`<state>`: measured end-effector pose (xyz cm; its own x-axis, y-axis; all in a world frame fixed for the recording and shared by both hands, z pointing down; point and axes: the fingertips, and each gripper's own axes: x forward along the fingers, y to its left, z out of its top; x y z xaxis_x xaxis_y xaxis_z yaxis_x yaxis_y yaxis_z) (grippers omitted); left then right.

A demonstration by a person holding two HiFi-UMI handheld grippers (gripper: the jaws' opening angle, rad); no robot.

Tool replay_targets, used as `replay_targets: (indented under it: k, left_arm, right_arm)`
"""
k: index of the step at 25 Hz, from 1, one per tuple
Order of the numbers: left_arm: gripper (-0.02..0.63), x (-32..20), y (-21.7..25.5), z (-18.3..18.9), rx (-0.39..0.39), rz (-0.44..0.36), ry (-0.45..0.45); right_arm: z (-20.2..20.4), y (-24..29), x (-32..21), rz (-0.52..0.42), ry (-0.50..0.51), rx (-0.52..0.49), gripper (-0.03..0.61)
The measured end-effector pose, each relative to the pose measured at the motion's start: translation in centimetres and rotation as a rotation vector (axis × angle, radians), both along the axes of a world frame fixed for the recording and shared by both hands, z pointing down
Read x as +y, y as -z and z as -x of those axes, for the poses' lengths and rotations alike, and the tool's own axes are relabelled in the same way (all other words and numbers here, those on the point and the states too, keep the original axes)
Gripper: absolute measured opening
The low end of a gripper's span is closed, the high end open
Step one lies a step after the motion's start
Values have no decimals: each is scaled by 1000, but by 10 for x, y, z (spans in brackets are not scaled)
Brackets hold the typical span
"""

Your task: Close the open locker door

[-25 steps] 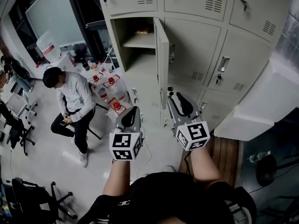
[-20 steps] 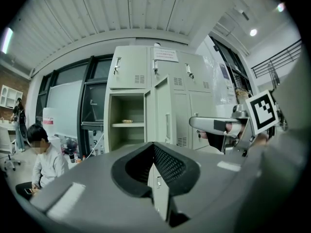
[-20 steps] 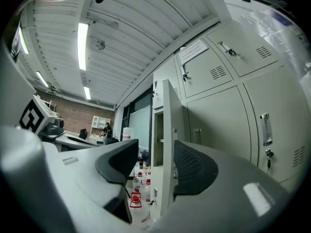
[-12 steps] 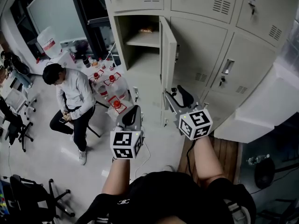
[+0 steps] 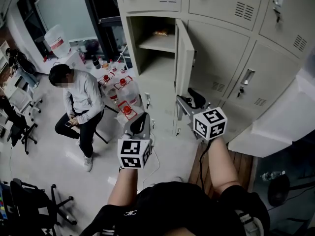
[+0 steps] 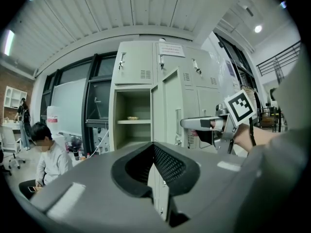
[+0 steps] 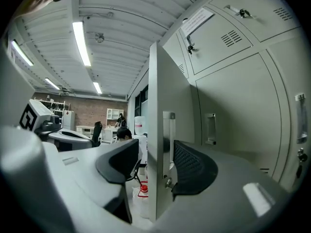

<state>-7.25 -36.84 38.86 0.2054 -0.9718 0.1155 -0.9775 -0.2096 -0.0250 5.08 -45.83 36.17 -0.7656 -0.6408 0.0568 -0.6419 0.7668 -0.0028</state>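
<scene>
The beige locker's open door (image 5: 184, 77) stands out edge-on from its compartment (image 5: 155, 58), which has a shelf inside. My right gripper (image 5: 187, 101) is open at the door's lower free edge. In the right gripper view the door edge (image 7: 158, 106) runs between the two spread pads (image 7: 194, 166); I cannot tell if either pad touches it. My left gripper (image 5: 139, 124) hangs lower left, away from the locker, its fingertips (image 6: 163, 161) closed together on nothing. The left gripper view shows the door (image 6: 171, 106) and the right gripper (image 6: 204, 125) beside it.
A person (image 5: 81, 100) sits on a stool left of the locker, beside water jugs with red caps (image 5: 125, 104). Office chairs (image 5: 29, 200) stand at the lower left. A white ledge (image 5: 275, 127) juts out on the right above wooden flooring (image 5: 243, 166). The neighbouring locker doors are shut.
My right gripper has risen and moved forward to the door's edge, and its jaws have spread. The left gripper has hardly moved.
</scene>
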Motion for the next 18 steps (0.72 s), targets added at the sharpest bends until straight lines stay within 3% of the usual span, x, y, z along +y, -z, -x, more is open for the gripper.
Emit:
replay_targets:
  k: [7, 12, 14, 18]
  left_arm:
    - [0, -11, -5, 9, 2, 10, 27]
    - [0, -17, -9, 12, 2, 21, 38]
    - [0, -20, -10, 13, 2, 21, 43]
    - [0, -21, -11, 18, 3, 22, 60]
  right_arm:
    - [8, -2, -13, -4, 50, 22, 208]
    - [18, -3, -7, -10, 142, 46, 202]
    - [20, -3, -9, -7, 157, 51, 170]
    - [30, -3, -7, 2, 195, 54, 165]
